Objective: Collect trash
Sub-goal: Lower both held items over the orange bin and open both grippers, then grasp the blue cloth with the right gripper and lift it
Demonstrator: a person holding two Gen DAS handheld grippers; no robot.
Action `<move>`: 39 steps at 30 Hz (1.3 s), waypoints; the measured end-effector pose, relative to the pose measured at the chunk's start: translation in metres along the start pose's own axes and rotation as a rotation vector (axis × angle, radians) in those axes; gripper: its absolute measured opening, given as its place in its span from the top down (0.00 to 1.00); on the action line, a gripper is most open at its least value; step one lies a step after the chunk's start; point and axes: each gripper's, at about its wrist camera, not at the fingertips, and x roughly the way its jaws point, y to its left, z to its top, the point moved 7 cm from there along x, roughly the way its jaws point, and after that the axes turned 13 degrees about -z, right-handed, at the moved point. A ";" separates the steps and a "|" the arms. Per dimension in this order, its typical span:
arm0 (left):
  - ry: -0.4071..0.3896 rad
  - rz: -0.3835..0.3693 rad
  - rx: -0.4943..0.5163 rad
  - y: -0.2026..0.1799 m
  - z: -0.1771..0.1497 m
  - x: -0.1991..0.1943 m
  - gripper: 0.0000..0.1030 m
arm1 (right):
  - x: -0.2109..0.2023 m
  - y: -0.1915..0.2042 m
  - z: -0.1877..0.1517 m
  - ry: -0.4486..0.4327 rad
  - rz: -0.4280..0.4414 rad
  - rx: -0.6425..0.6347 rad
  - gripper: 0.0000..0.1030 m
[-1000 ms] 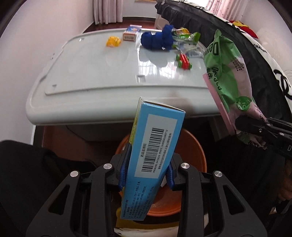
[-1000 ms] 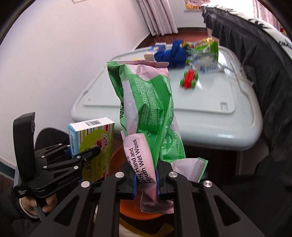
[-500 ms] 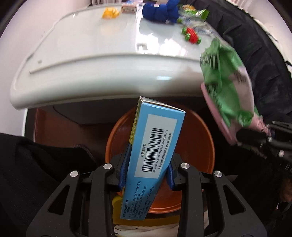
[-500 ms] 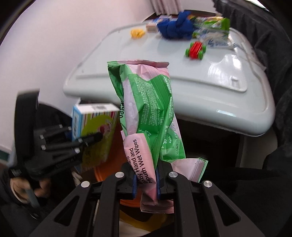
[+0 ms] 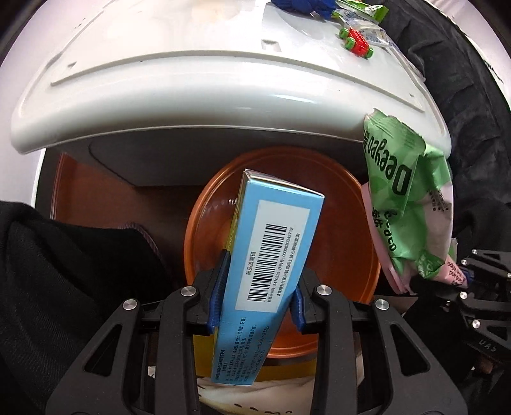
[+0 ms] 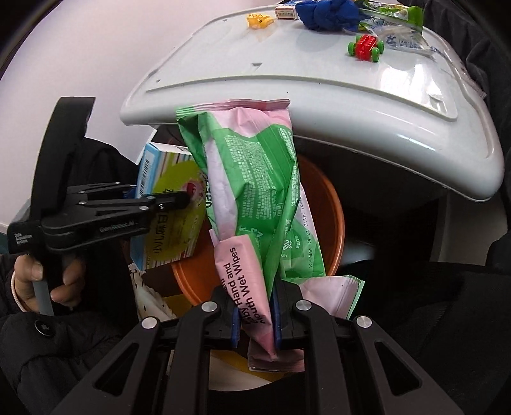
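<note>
My left gripper (image 5: 257,295) is shut on a blue medicine box (image 5: 271,255) with a barcode, held upright over an orange bin (image 5: 351,204). The box also shows in the right wrist view (image 6: 169,223), with the left gripper (image 6: 179,199) clamped on it. My right gripper (image 6: 255,316) is shut on a green and pink wet wipes packet (image 6: 255,198), held upright above the orange bin (image 6: 332,217). The packet shows at the right of the left wrist view (image 5: 405,220), beside the bin's rim.
A white table (image 5: 191,79) overhangs the bin just beyond it. On it lie a red toy car (image 6: 365,48), a blue cloth (image 6: 329,14), a yellow toy (image 6: 258,20), a small box (image 6: 286,12) and wrappers (image 6: 402,35). Dark fabric (image 5: 463,95) fills the right side.
Both grippers have moved down and tilted towards the orange bin, below the table's edge. Each keeps its hold on its item.
</note>
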 end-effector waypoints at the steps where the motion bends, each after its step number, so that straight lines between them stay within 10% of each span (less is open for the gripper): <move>1: 0.000 -0.001 -0.003 0.000 0.001 0.000 0.68 | 0.000 0.002 0.000 -0.001 0.000 -0.007 0.86; 7: -0.004 -0.003 -0.011 -0.004 0.002 -0.002 0.60 | -0.006 0.011 -0.002 -0.015 -0.031 -0.078 0.78; 9: -0.012 0.012 -0.024 0.005 0.000 -0.008 0.11 | -0.015 0.016 0.002 -0.083 -0.076 -0.113 0.40; 10: -0.034 0.015 -0.034 0.006 0.001 -0.013 0.10 | -0.023 0.016 0.005 -0.133 -0.096 -0.114 0.19; 27: -0.202 0.006 0.006 0.002 0.038 -0.059 0.10 | -0.069 -0.050 0.062 -0.276 -0.059 0.126 0.29; 39: -0.355 0.083 0.090 0.009 0.133 -0.082 0.10 | -0.067 -0.102 0.214 -0.385 -0.094 0.230 0.29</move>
